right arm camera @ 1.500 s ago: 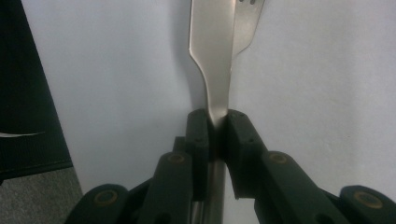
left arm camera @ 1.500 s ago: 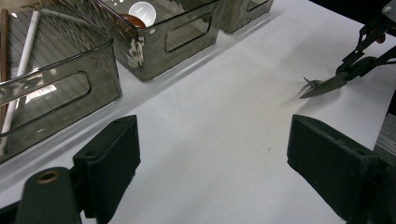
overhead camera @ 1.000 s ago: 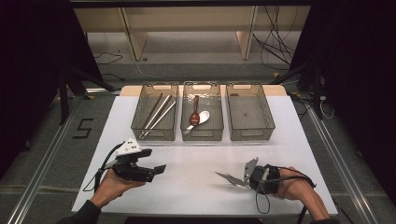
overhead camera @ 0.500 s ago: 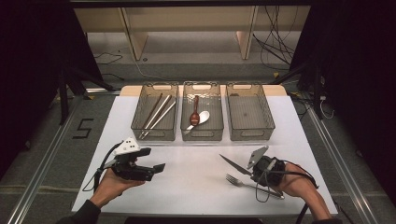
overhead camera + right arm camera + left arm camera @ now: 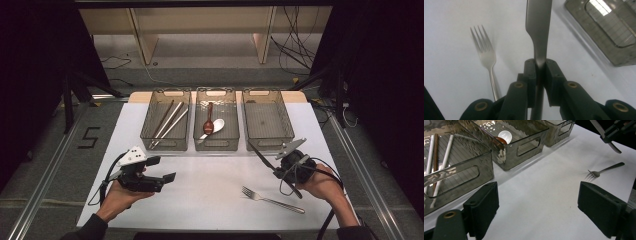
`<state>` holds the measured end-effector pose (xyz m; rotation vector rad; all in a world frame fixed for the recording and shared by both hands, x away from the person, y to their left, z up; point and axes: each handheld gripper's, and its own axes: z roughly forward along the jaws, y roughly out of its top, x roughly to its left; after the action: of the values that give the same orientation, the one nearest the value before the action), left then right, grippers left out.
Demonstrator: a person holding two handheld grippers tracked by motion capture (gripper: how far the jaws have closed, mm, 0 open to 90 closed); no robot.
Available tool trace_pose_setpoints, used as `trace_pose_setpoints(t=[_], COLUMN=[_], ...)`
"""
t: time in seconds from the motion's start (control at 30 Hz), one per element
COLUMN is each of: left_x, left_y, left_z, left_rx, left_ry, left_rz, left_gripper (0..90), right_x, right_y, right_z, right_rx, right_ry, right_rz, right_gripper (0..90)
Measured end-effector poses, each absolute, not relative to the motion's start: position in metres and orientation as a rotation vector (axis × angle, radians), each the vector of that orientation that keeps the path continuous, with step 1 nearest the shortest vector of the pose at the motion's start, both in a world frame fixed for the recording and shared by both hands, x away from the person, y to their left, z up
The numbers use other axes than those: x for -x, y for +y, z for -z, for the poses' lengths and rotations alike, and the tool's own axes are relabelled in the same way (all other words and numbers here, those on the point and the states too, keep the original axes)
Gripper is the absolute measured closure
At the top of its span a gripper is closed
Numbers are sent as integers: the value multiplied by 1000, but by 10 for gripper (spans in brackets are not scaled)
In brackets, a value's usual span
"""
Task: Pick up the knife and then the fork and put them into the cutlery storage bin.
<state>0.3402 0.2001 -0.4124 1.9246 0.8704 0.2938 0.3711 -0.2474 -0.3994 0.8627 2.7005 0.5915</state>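
My right gripper (image 5: 276, 170) (image 5: 539, 65) is shut on the handle of a steel table knife (image 5: 260, 154) (image 5: 538, 27), and the blade points up and left toward the bins. A steel fork (image 5: 272, 200) (image 5: 484, 55) lies flat on the white table, just in front and left of that gripper. The knife (image 5: 606, 135) and the fork (image 5: 604, 169) also appear far off in the left gripper view. My left gripper (image 5: 164, 169) (image 5: 541, 207) is held low over the table's front left, open, with nothing between its jaws.
Three smoky clear bins stand in a row at the back. The left bin (image 5: 166, 145) holds chopsticks (image 5: 170, 121). The middle bin (image 5: 216, 144) holds a brown spoon and a white spoon (image 5: 212, 126). The right bin (image 5: 270, 141) has nothing in it. White table (image 5: 210, 185) lies between the grippers.
My right gripper has lifted the knife off the table and carried it right and toward the bins, leaving the fork lying behind. The left gripper has stayed put.
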Motion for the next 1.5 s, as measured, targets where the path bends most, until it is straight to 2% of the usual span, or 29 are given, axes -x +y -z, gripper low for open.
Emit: trace_pose_setpoints(t=[1.5], left_x=[-333], left_y=[205], left_z=[409], left_rx=[-1892], left_ry=[880], left_rz=[-325], left_gripper=[161], right_x=[-461], right_y=[-256], right_z=[334], right_rx=[-1162], right_ry=[2463], right_rz=[-736], right_gripper=[811])
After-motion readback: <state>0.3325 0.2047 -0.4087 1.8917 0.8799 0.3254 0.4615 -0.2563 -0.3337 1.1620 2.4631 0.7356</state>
